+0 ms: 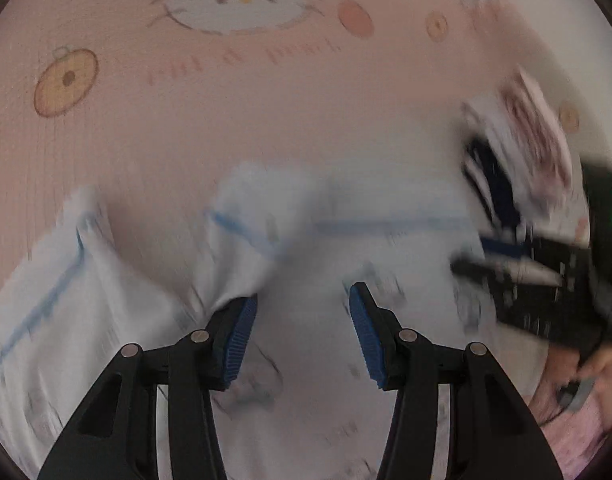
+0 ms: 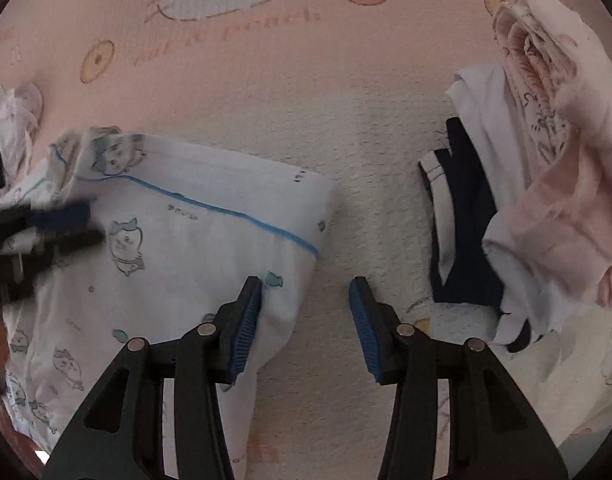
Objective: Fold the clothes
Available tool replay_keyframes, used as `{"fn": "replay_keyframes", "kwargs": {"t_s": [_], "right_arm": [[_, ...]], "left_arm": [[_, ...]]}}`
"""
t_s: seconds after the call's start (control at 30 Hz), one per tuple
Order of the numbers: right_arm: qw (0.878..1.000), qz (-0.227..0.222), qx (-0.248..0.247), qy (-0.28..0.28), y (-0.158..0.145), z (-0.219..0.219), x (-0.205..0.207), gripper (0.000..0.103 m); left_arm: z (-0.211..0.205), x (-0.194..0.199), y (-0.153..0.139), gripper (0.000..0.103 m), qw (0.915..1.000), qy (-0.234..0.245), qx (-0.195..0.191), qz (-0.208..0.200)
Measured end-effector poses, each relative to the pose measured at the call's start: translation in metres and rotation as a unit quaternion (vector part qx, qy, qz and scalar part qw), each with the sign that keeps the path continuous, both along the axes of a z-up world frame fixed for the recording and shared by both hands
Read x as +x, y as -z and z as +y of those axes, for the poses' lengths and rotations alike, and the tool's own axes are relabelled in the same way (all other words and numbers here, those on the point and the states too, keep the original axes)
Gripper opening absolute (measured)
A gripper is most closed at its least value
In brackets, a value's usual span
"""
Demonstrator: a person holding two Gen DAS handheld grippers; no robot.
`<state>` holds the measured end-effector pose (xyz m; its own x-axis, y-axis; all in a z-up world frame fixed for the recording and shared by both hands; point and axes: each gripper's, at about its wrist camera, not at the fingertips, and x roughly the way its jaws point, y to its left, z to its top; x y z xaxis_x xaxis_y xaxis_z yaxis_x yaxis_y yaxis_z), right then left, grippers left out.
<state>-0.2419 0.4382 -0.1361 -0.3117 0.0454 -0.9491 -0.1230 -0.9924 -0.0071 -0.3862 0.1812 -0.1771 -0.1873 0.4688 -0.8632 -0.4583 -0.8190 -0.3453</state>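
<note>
A white garment (image 2: 178, 248) with blue piping and small cartoon prints lies partly folded on the pink cartoon-cat bedsheet (image 2: 266, 80). My right gripper (image 2: 306, 320) hangs open at the garment's right edge. Its left pad (image 2: 246, 328) is over the white cloth, and only bedsheet shows between the jaws. My left gripper (image 1: 304, 332) is open above the same garment (image 1: 306, 240), which is blurred in the left wrist view. White fabric shows in the gap, with nothing pinched. Each gripper appears in the other's view: the left gripper (image 2: 66, 224) at the garment's left side, the right gripper (image 1: 506, 264) at the right.
A loose pile of clothes (image 2: 546, 184), pink, white and navy, sits on the sheet to the right of the garment. Another crumpled white piece (image 2: 14, 128) lies at the far left. A hand (image 1: 602, 364) holds the right gripper's handle.
</note>
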Motion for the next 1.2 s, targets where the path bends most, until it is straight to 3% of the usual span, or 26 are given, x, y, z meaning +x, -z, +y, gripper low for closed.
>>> {"fn": "replay_keyframes", "kwargs": {"t_s": [0.07, 0.13, 0.23, 0.33, 0.4, 0.53, 0.63, 0.73, 0.83, 0.97, 1.1, 1.13, 1.2], "right_arm": [[0.999, -0.006, 0.043, 0.017, 0.0, -0.001, 0.003, 0.056], [0.998, -0.01, 0.061, 0.027, -0.002, -0.003, 0.005, 0.057], [0.996, -0.006, 0.091, 0.016, -0.005, -0.014, 0.007, 0.056], [0.993, 0.017, 0.115, 0.008, -0.016, -0.024, 0.007, 0.055], [0.993, 0.041, 0.114, 0.007, -0.027, -0.031, 0.006, 0.055], [0.993, 0.088, 0.076, -0.003, -0.046, -0.047, -0.001, 0.055], [0.995, 0.098, 0.018, -0.017, -0.051, -0.058, -0.017, 0.055], [0.996, 0.089, -0.019, -0.009, -0.04, -0.064, -0.042, 0.055], [0.998, 0.062, -0.034, 0.002, -0.021, -0.059, -0.062, 0.055], [0.998, 0.037, -0.05, 0.004, 0.001, -0.055, -0.068, 0.055], [0.998, 0.038, -0.051, 0.003, 0.006, -0.055, -0.071, 0.055], [0.998, 0.038, -0.053, 0.002, 0.007, -0.055, -0.073, 0.055], [0.998, 0.035, -0.049, -0.003, 0.014, -0.055, -0.086, 0.055]], "left_arm": [[-0.012, -0.02, 0.0, 0.043, 0.9987, -0.022, 0.04, -0.025], [-0.023, -0.03, -0.004, 0.043, 0.9939, -0.038, 0.094, -0.044], [-0.039, -0.02, -0.026, 0.044, 0.989, -0.039, 0.143, -0.007], [-0.05, -0.024, -0.028, 0.044, 0.9929, -0.08, 0.084, 0.028], [-0.044, -0.031, -0.018, 0.039, 0.9958, -0.077, 0.036, 0.034], [-0.012, -0.023, -0.008, 0.025, 0.994, -0.006, -0.064, 0.089], [0.002, -0.012, -0.012, 0.022, 0.9889, 0.025, -0.065, 0.131], [0.004, -0.004, -0.012, 0.022, 0.9866, 0.063, -0.06, 0.138], [0.011, -0.001, -0.009, 0.022, 0.9834, 0.092, -0.068, 0.141], [-0.001, 0.003, -0.016, 0.022, 0.983, 0.101, -0.043, 0.147], [0.01, 0.011, -0.001, 0.023, 0.9793, 0.146, -0.062, 0.125], [0.011, 0.012, 0.004, 0.024, 0.9783, 0.148, -0.073, 0.125], [0.014, 0.007, 0.007, 0.043, 0.9785, 0.136, -0.084, 0.131]]}}
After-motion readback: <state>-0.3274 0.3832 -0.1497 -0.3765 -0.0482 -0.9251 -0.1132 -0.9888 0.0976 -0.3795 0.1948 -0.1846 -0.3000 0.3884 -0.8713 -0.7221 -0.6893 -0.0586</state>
